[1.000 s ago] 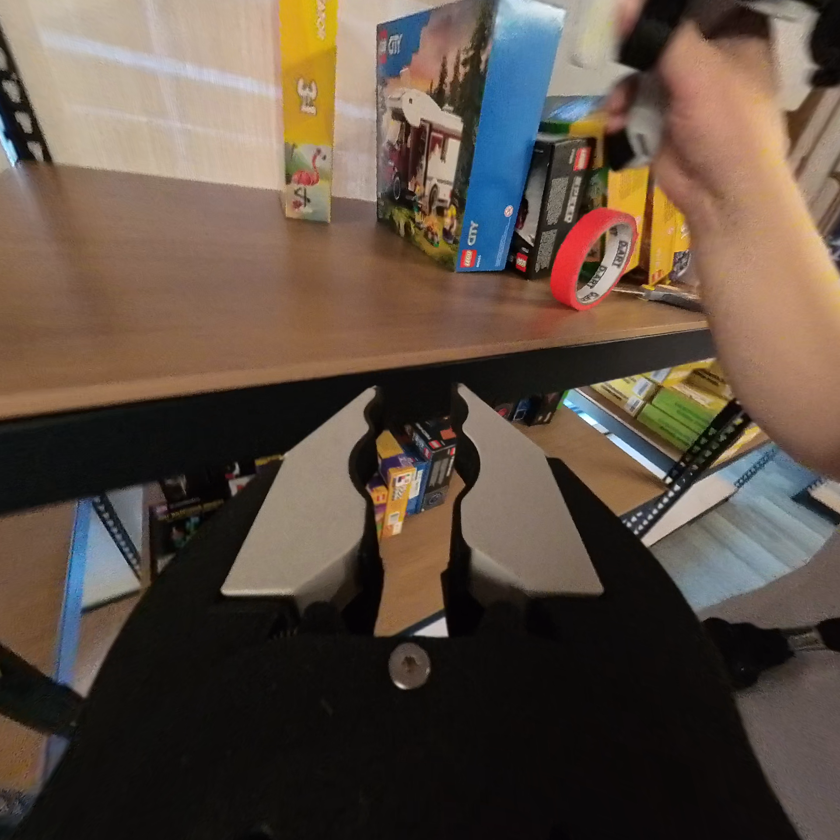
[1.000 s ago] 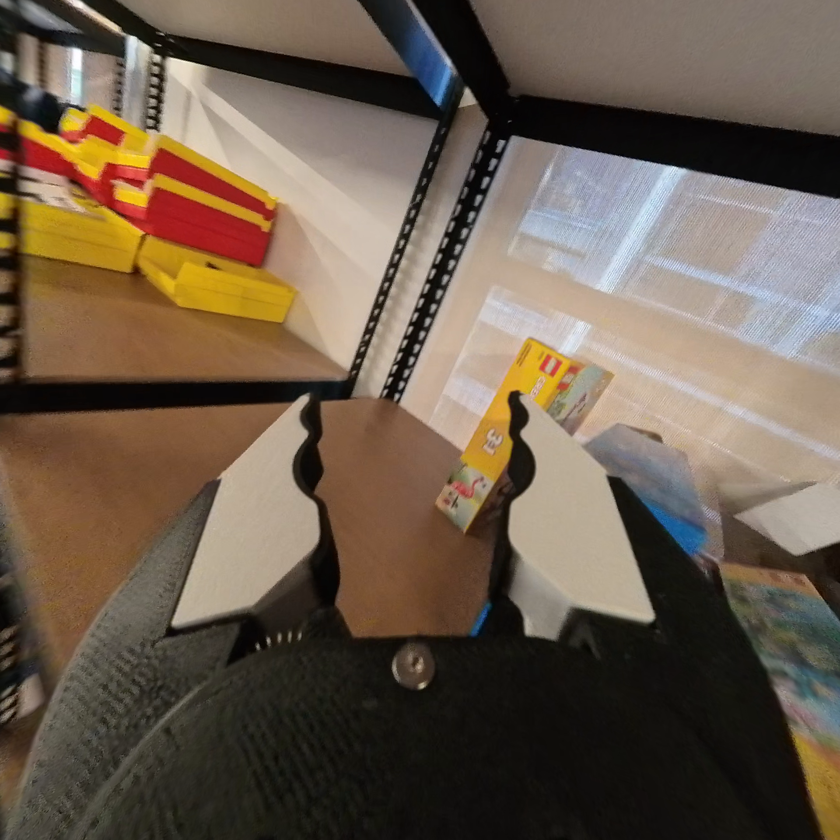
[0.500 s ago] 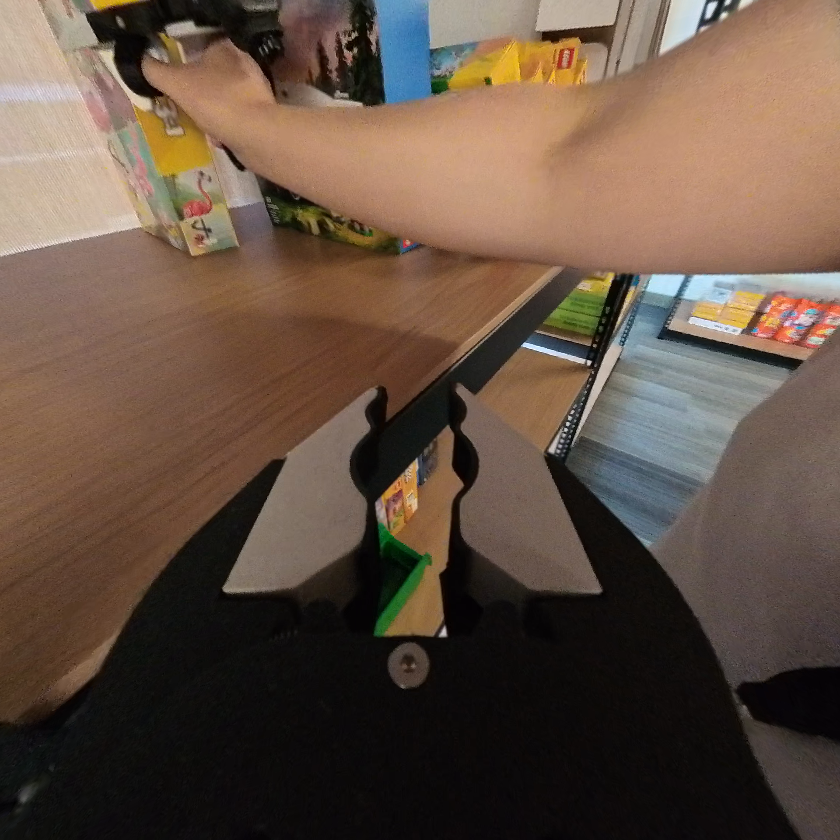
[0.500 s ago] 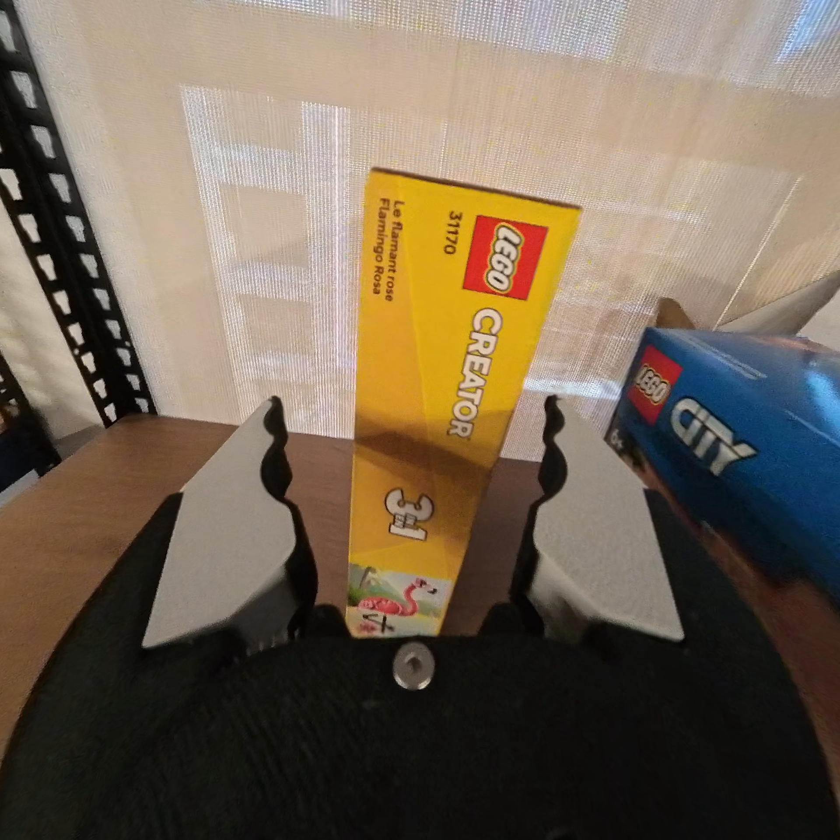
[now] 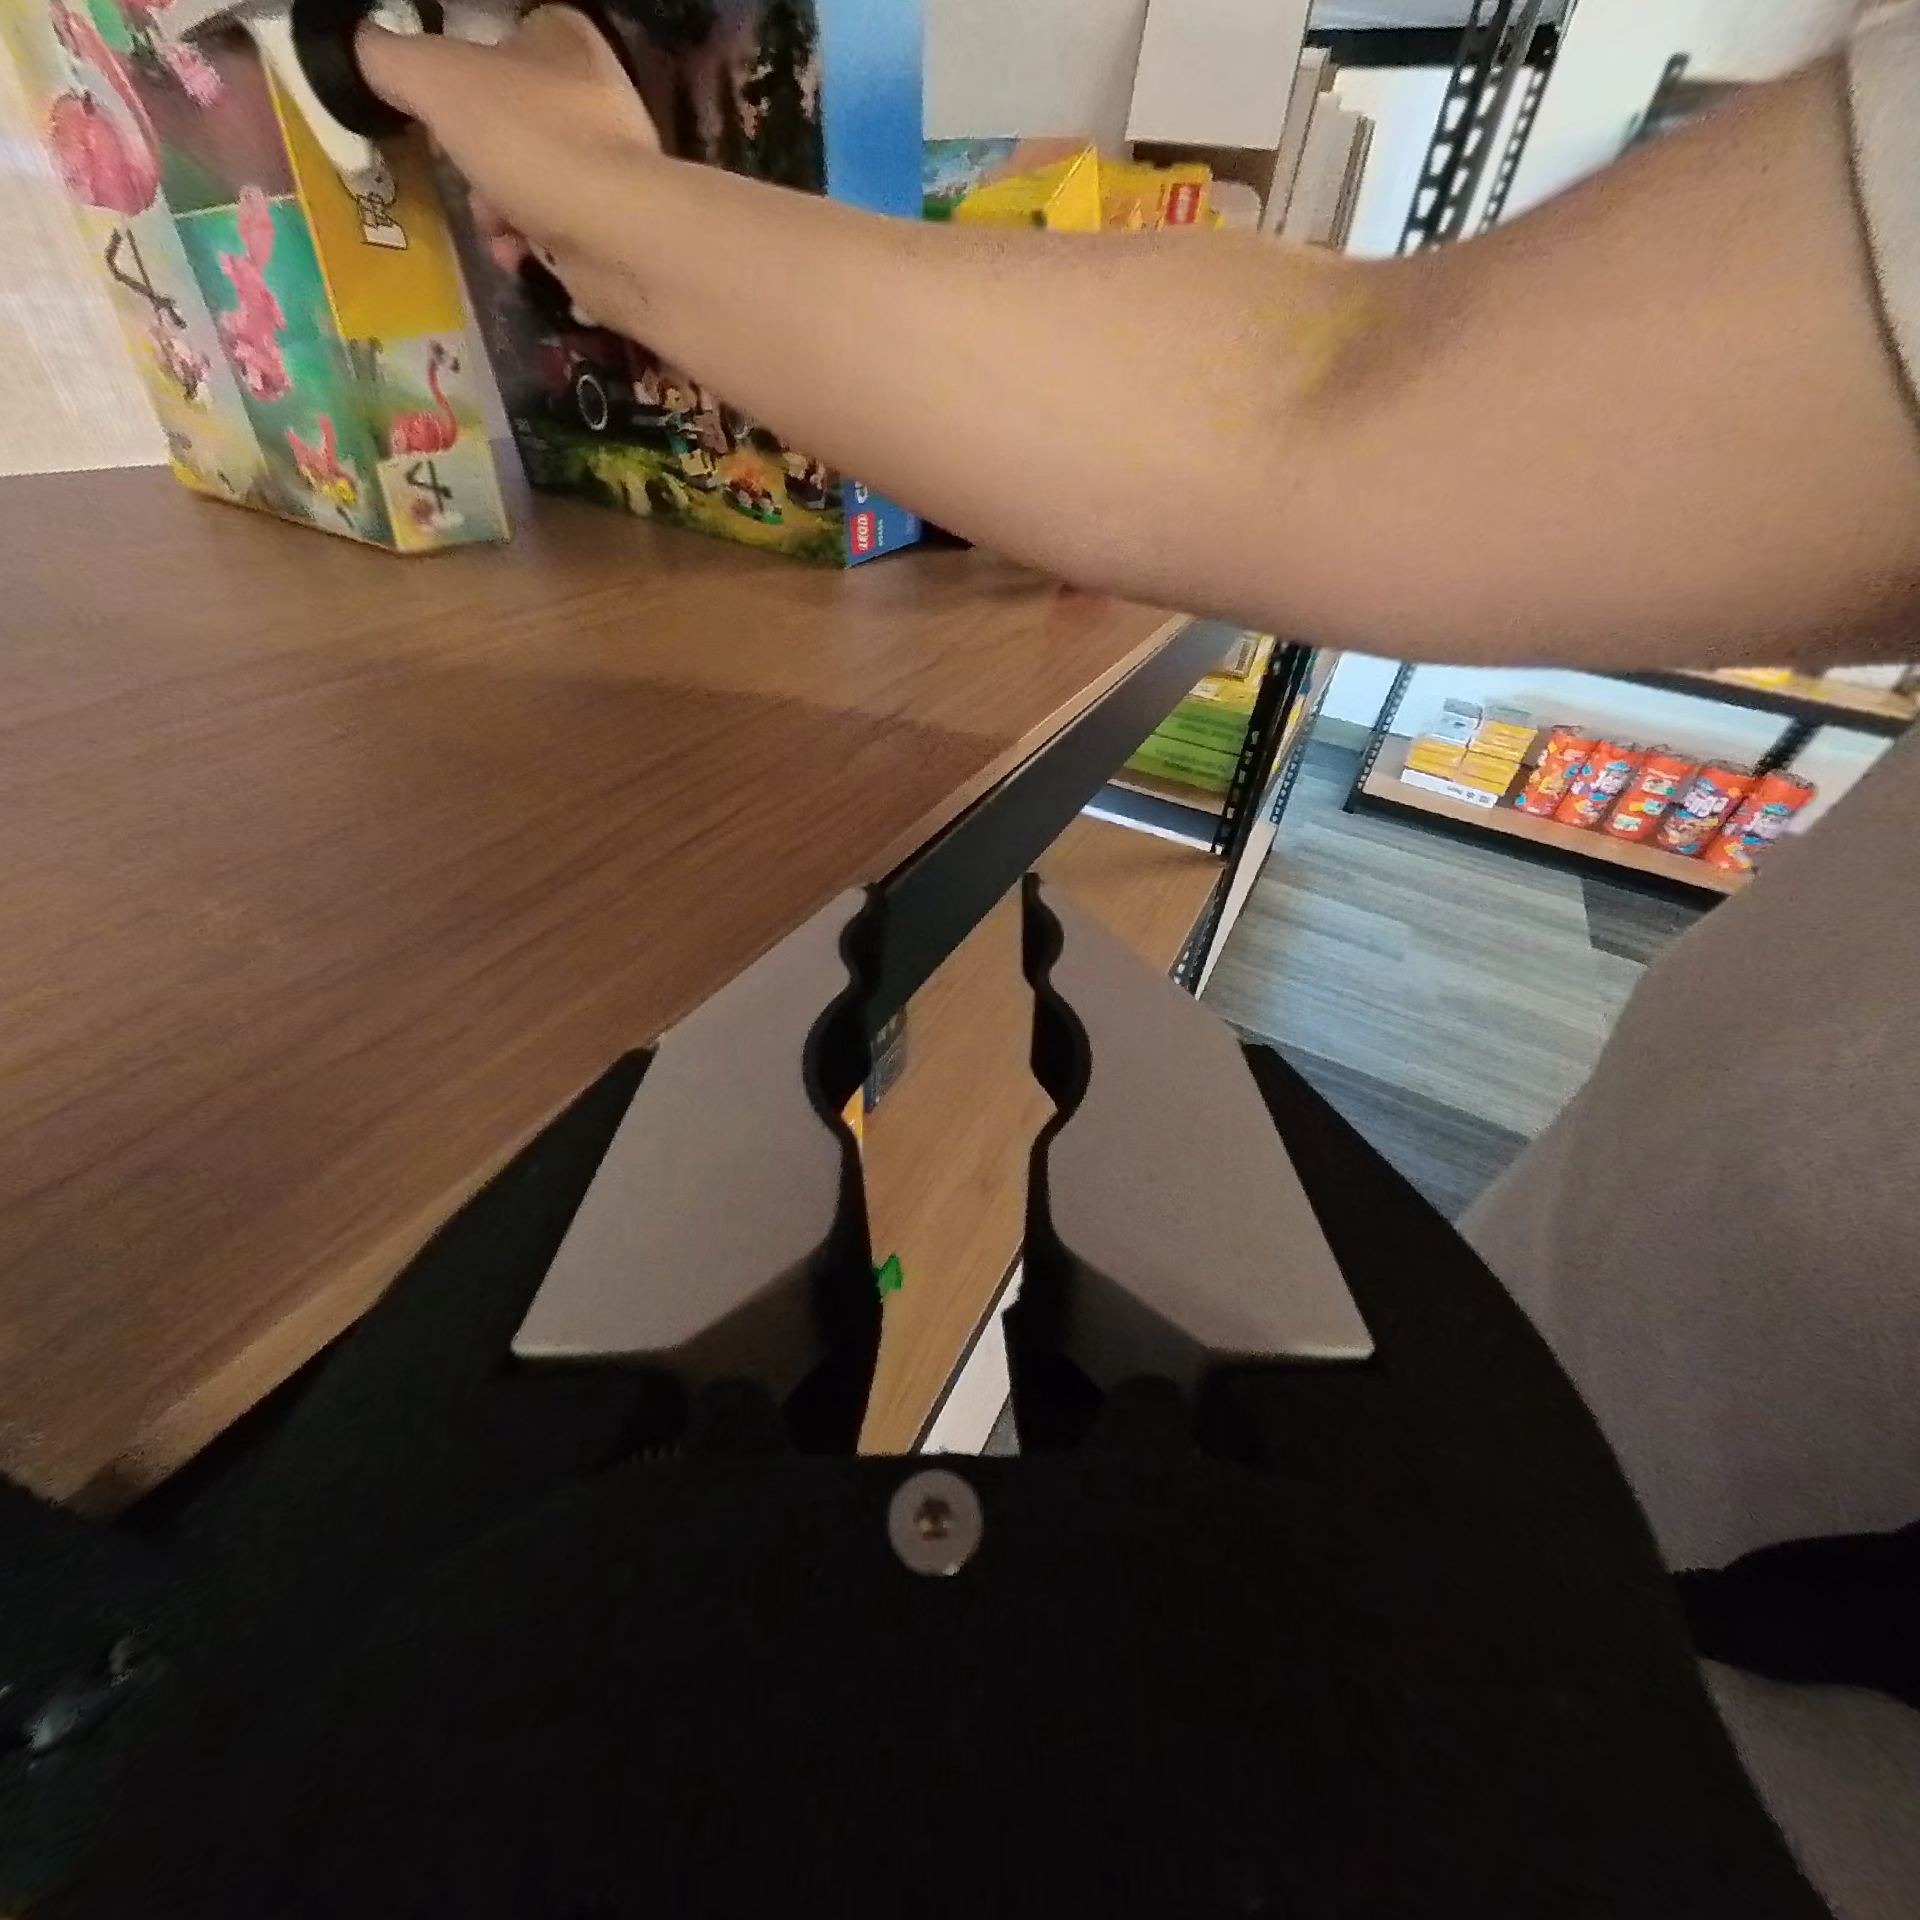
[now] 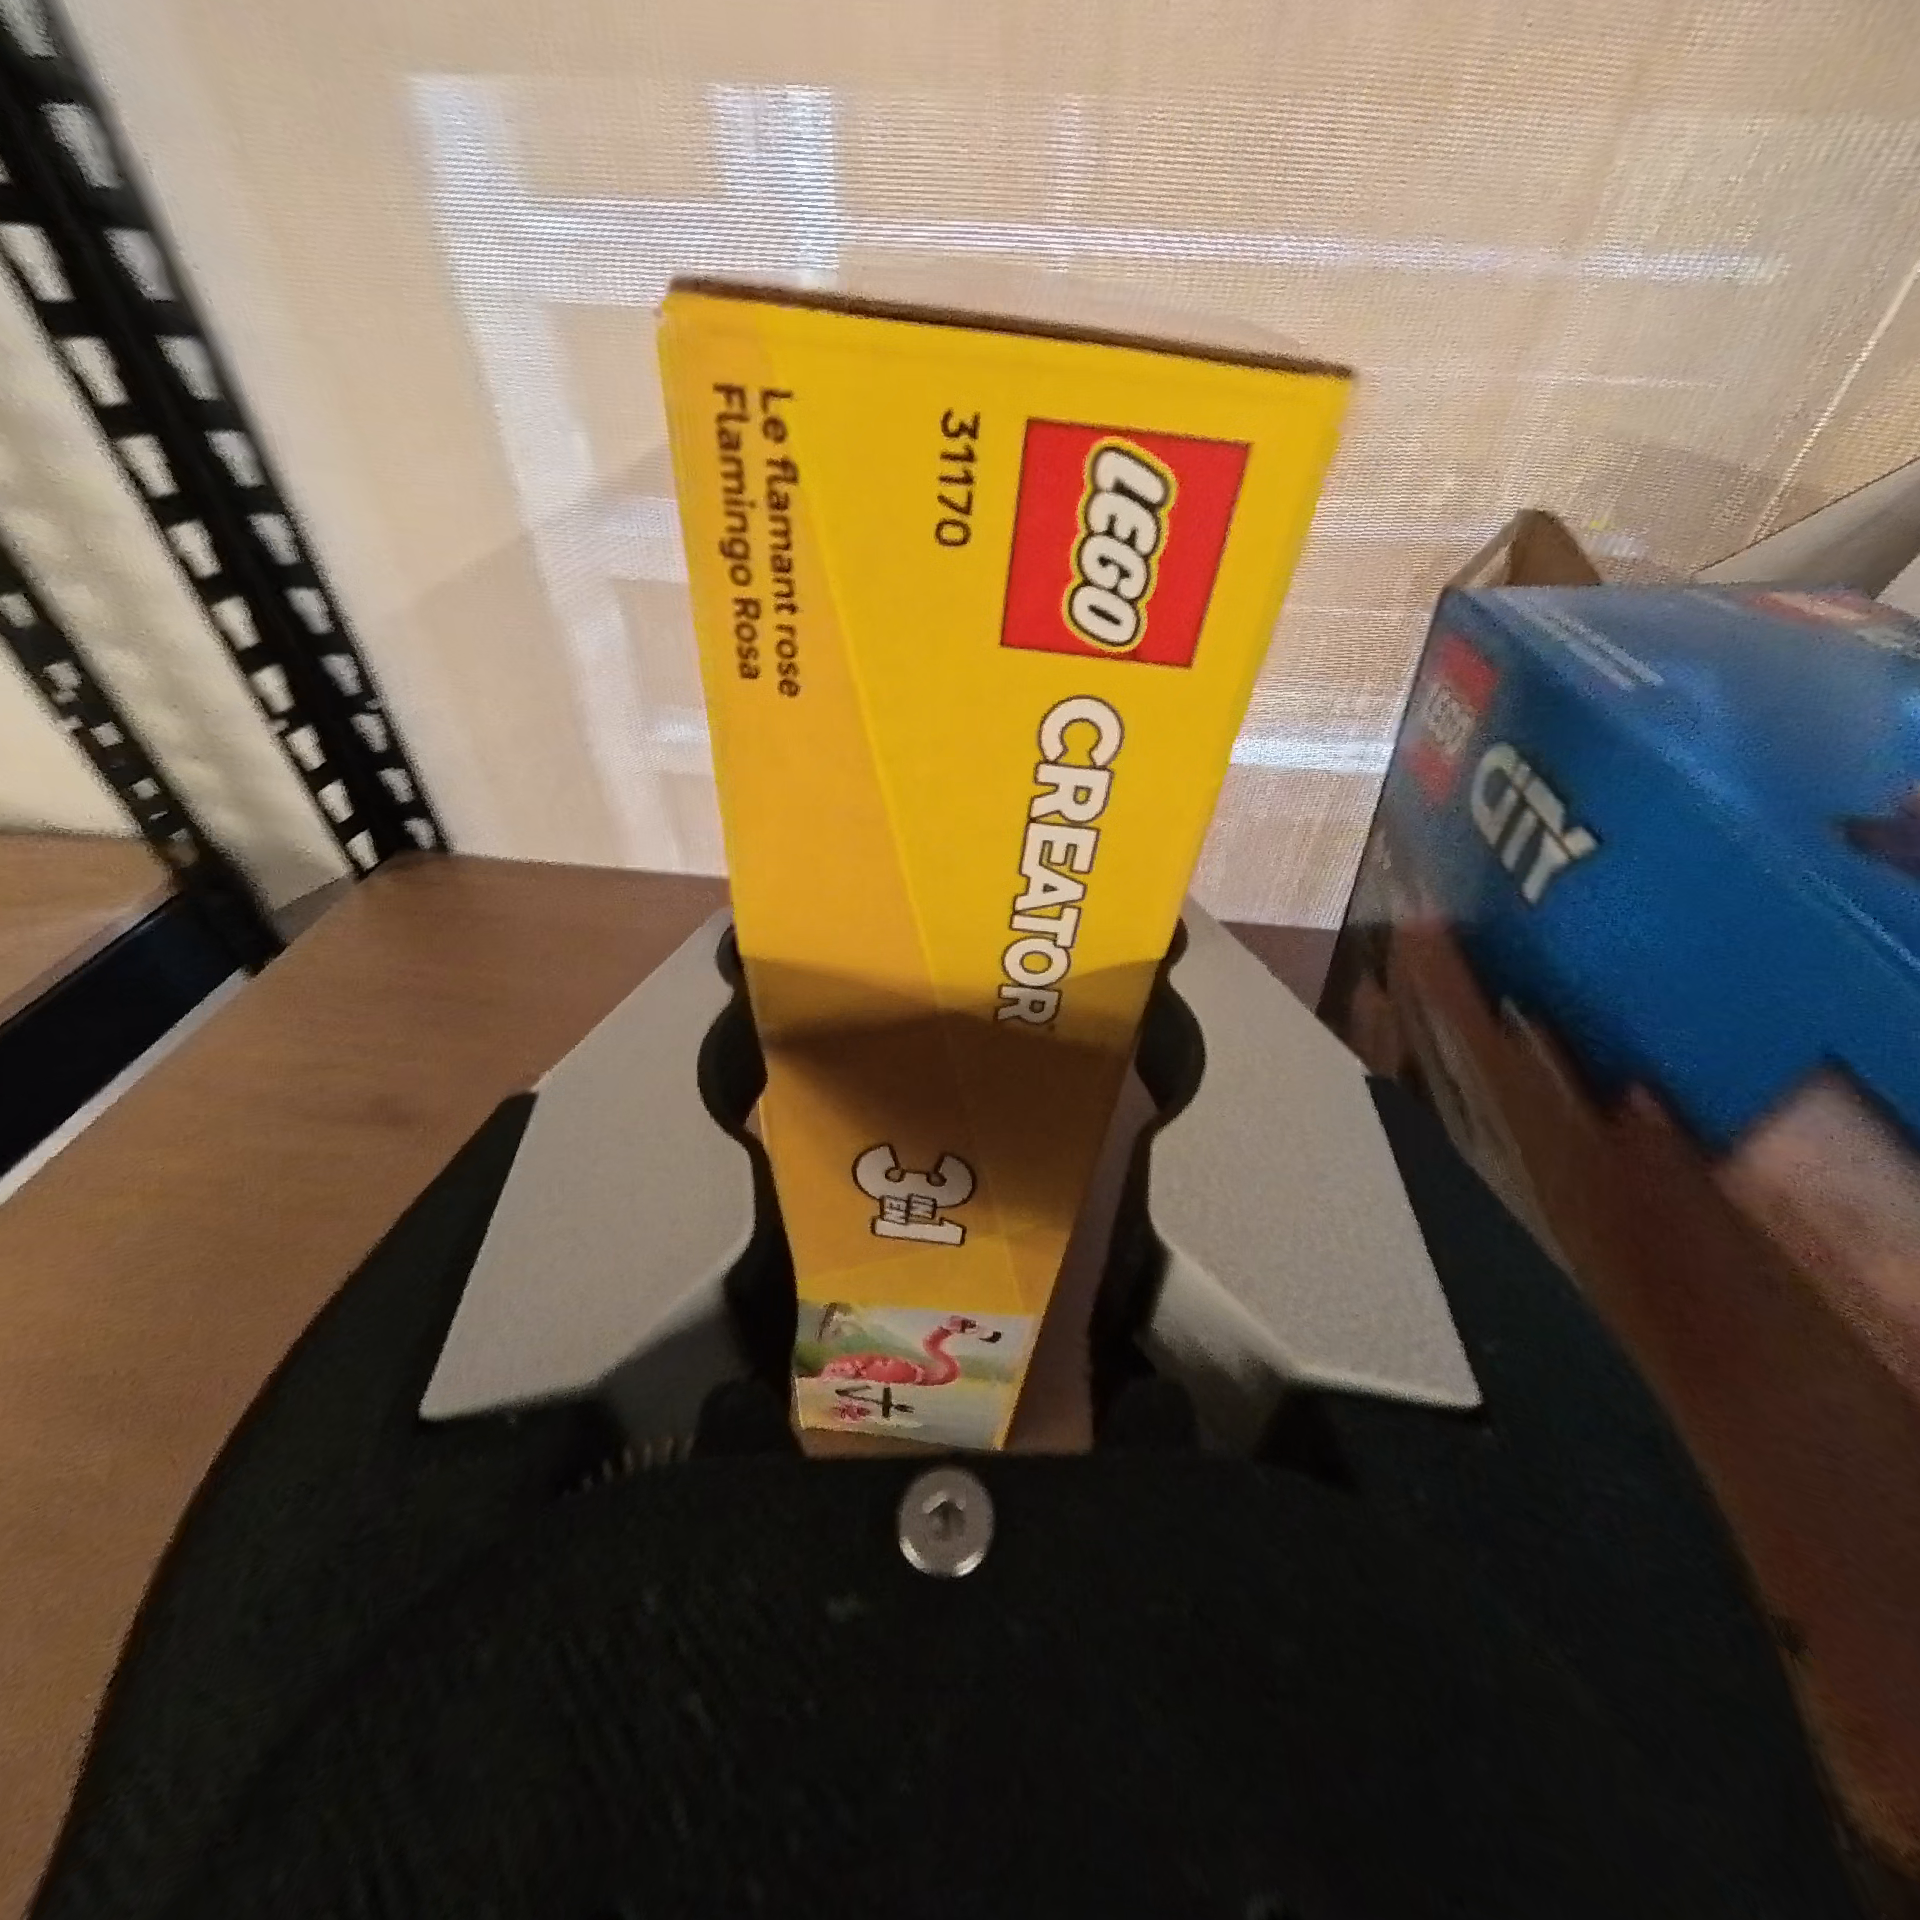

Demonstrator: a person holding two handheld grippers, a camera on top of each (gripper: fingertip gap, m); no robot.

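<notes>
A tall yellow toy box (image 6: 966, 779) with a flamingo picture stands upright on the brown shelf board (image 6: 260, 1091). My right gripper (image 6: 956, 935) is shut on it, with a pad pressed on each narrow side low down. In the left wrist view the same box (image 5: 312, 343) stands at the far left, with a person's hand (image 5: 520, 94) and forearm (image 5: 1143, 416) reaching across to it. My left gripper (image 5: 945, 904) is open with a narrow gap and holds nothing. It hovers at the black front edge of the shelf (image 5: 997, 831).
A blue toy box (image 6: 1662, 831) stands close to the right of the yellow one and also shows in the left wrist view (image 5: 727, 416). A black perforated upright (image 6: 156, 520) is at the left, a pale mesh screen (image 6: 1247, 208) behind. More yellow boxes (image 5: 1091, 197) and orange packets (image 5: 1662, 800) sit farther off. My hands' fingertips stand some 45 centimetres from each other.
My right gripper's jaws, wide apart around the yellow box half a second ago, have come together on its sides. My left gripper has moved closer along the shelf edge, gap unchanged.
</notes>
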